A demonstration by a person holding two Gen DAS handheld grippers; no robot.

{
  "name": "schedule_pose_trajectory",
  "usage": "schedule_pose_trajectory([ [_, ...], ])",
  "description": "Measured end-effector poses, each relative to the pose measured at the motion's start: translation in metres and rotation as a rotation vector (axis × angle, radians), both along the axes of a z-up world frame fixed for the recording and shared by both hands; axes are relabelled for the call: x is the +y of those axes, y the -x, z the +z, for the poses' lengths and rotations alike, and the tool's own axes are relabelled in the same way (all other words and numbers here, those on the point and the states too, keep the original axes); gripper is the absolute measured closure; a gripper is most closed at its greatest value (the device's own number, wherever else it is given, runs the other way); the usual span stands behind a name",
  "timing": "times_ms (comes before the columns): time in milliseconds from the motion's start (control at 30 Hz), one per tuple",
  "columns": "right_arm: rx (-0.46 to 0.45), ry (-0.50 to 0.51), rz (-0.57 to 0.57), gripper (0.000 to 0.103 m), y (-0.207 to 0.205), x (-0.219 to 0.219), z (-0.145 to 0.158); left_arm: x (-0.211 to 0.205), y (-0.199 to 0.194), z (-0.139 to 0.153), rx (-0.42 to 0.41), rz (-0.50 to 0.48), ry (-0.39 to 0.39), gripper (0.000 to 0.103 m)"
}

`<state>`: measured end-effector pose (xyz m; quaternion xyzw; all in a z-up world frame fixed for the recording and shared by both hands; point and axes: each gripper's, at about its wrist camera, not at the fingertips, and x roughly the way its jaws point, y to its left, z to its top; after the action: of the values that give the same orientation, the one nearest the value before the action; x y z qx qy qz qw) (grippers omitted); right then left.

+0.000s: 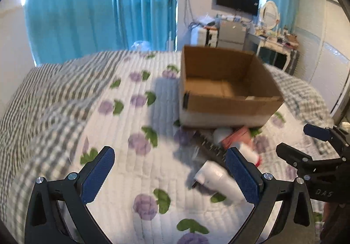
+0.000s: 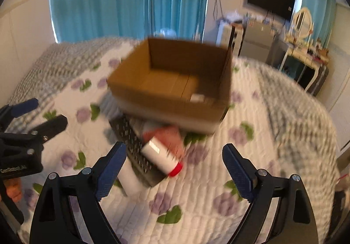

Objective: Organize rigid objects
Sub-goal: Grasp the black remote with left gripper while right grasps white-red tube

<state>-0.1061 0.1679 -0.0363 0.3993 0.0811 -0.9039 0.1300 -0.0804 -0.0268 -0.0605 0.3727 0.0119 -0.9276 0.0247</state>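
Both pairs of tongs hang over the bed with nothing in them. The left gripper (image 1: 169, 169), black with blue ribbed pads, has its jaws spread wide above the quilt, its right pad just in front of a white cylindrical bottle (image 1: 215, 176) lying on its side. The right gripper (image 2: 175, 167), of the same make, is likewise released, jaws wide apart and empty, pointed down at a white bottle with a red cap (image 2: 163, 153).

My landmark is the open brown cardboard box (image 2: 175, 101) standing on the white quilted bedspread with purple flowers and green leaves (image 1: 135, 156). The red-capped bottle lies tilted on the quilt just in front of the box's near wall, resting across a black perforated flat tray (image 2: 135, 145) and a pinkish-red object (image 2: 172, 136), too blurred to make out. The plain white bottle lies nearer still, on the box's front left side. Inside the box only a small pale scrap (image 2: 196, 97) shows on the floor. Left of the box, a grey-and-white checked blanket (image 1: 50, 90) is rumpled. Behind the box hang turquoise curtains (image 1: 98, 7).
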Motion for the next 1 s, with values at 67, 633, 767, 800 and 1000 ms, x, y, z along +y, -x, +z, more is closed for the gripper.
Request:
schedule_pose_trajectory([
  [67, -0.022, -0.018, 0.0, 0.013, 0.008, -0.003, -0.017, -0.002, 0.004, -0.017, -0.029, 0.005, 0.003, 0.0],
  [633, -0.136, -0.049, 0.012, 0.06, 0.052, -0.015, -0.091, 0.006, 0.02, -0.061, -0.132, -0.007, 0.032, 0.0],
  [767, -0.128, -0.046, -0.005, 0.065, 0.047, -0.01, -0.084, 0.013, 0.018, -0.058, -0.132, -0.03, 0.045, 0.0],
  [800, -0.133, -0.026, -0.006, 0.065, 0.046, -0.006, -0.079, 0.016, 0.018, -0.057, -0.131, -0.038, 0.044, 0.0],
  [1000, -0.124, 0.006, -0.043, 0.067, 0.042, 0.026, -0.052, 0.036, 0.03, -0.051, -0.107, -0.046, -0.004, 0.001],
])
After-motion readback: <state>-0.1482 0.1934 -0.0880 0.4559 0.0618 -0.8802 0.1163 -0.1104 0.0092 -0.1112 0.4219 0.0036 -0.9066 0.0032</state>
